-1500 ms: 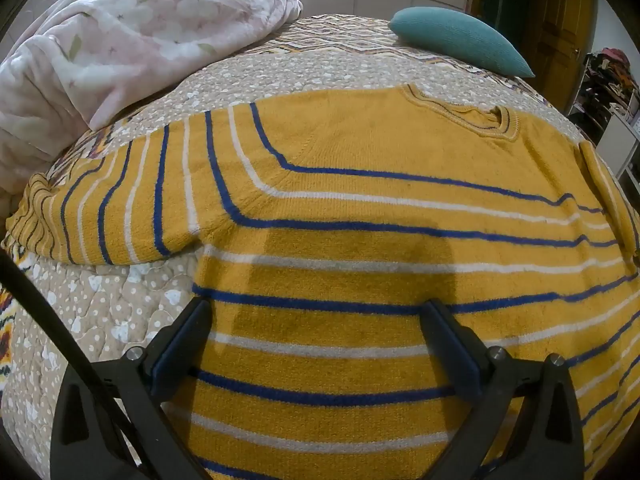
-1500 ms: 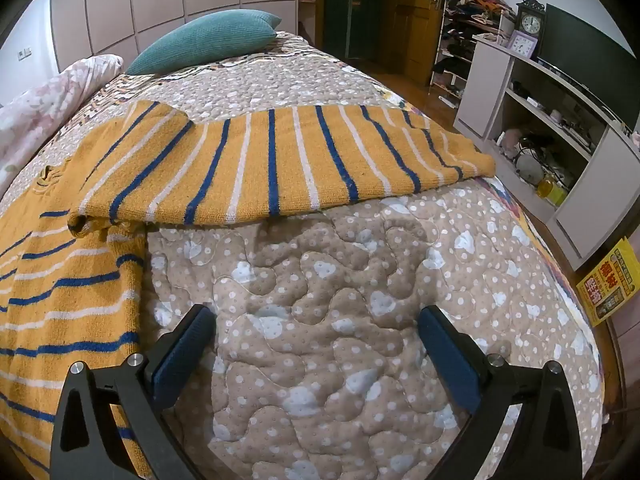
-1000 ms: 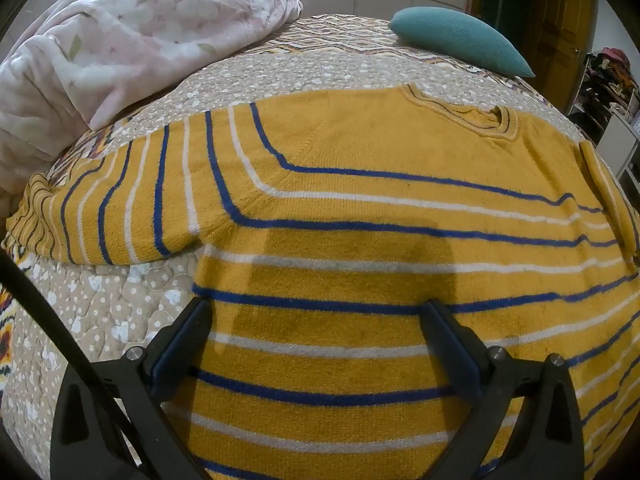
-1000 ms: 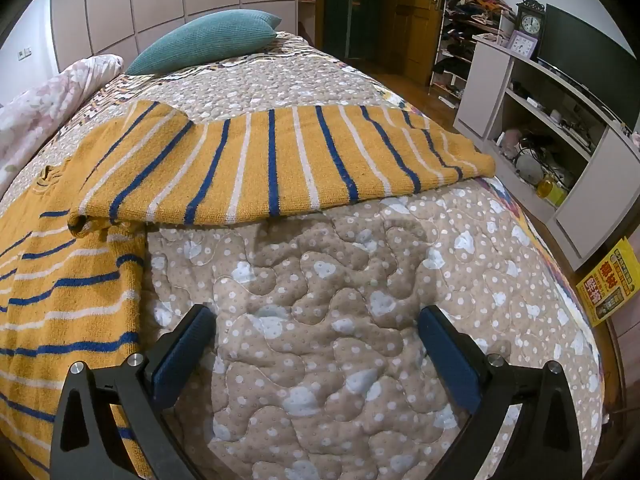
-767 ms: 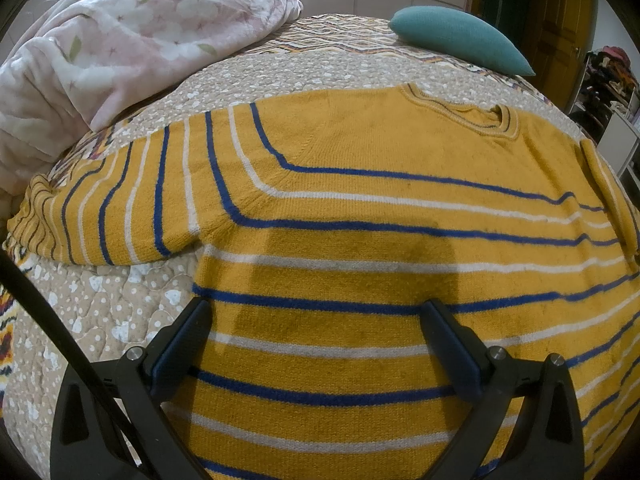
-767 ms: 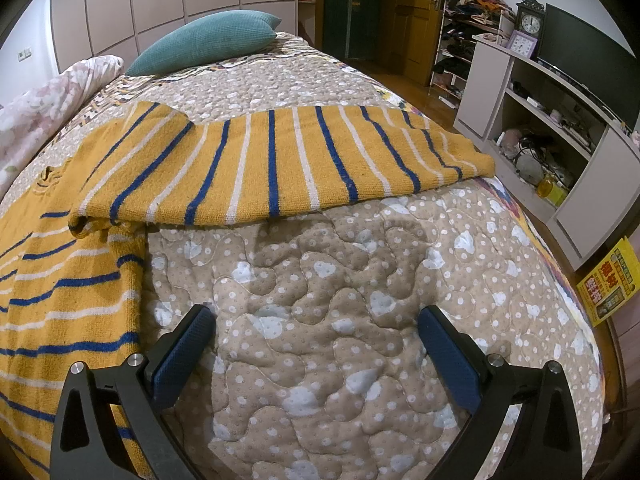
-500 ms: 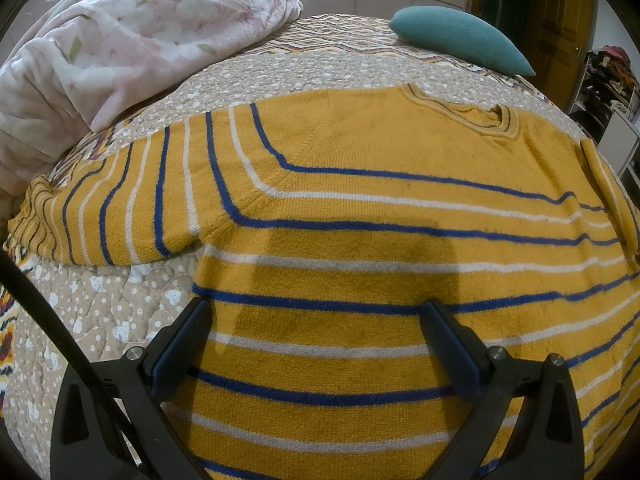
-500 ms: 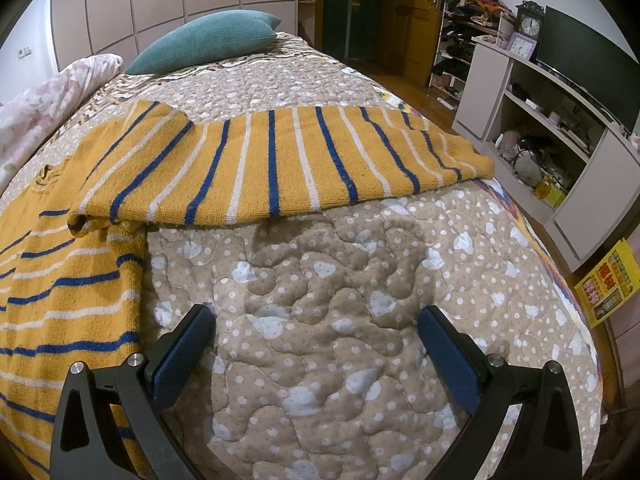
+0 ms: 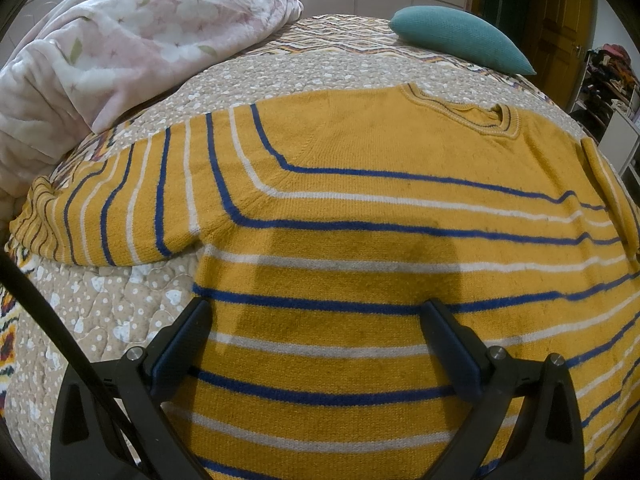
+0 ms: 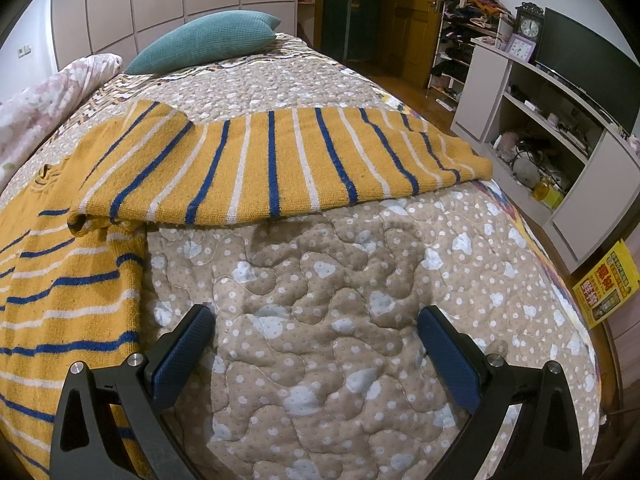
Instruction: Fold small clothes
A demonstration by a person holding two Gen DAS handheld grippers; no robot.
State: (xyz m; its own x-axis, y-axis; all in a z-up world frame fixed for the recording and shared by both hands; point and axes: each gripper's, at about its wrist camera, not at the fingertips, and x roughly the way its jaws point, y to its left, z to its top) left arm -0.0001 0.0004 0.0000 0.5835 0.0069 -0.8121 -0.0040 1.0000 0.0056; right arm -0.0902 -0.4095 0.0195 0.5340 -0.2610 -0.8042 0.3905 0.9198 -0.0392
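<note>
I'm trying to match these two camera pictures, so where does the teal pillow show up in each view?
Left wrist view: the teal pillow lies at the upper right, beyond the sweater's collar.
Right wrist view: the teal pillow lies at the upper left, beyond the sweater's outstretched sleeve.
Shared landmark: the pink floral blanket, left of the pillow in both.

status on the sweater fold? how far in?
Done: sweater lies spread flat on the quilt, both sleeves out to the sides; no fold visible yet.
In hand: nothing. Left gripper hangs over the sweater's body, right gripper over bare quilt below the right sleeve; both sets of jaws wide open.
Left: fold the sleeves in, then the body.
</note>
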